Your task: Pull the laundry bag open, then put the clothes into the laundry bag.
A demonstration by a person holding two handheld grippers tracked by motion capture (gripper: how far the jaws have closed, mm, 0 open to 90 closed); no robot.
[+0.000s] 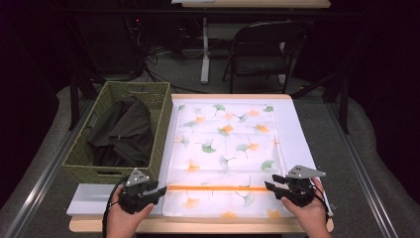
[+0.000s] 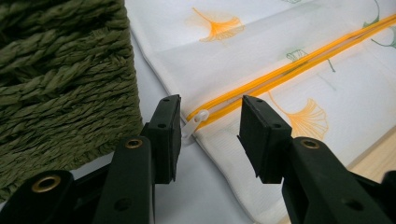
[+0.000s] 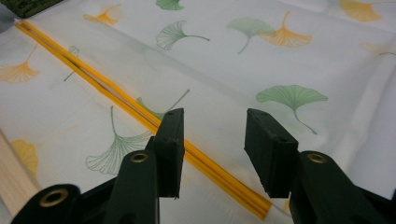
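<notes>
I have the left gripper at the near left end of the orange zipper, jaws standing wide and empty. In the left gripper view the white zipper pull lies between them, just touching the left pad, not pinched. The right gripper sits at the zipper's right end, also wide and holding nothing, jaws straddling the orange line. The laundry bag, white with ginkgo leaves, lies flat on the table, right beside the woven basket that holds dark clothes. I judge the work barely begun: the zipper looks shut along its length, clothes unloaded. Left to do: close on the pull, pin the fabric, draw it open
</notes>
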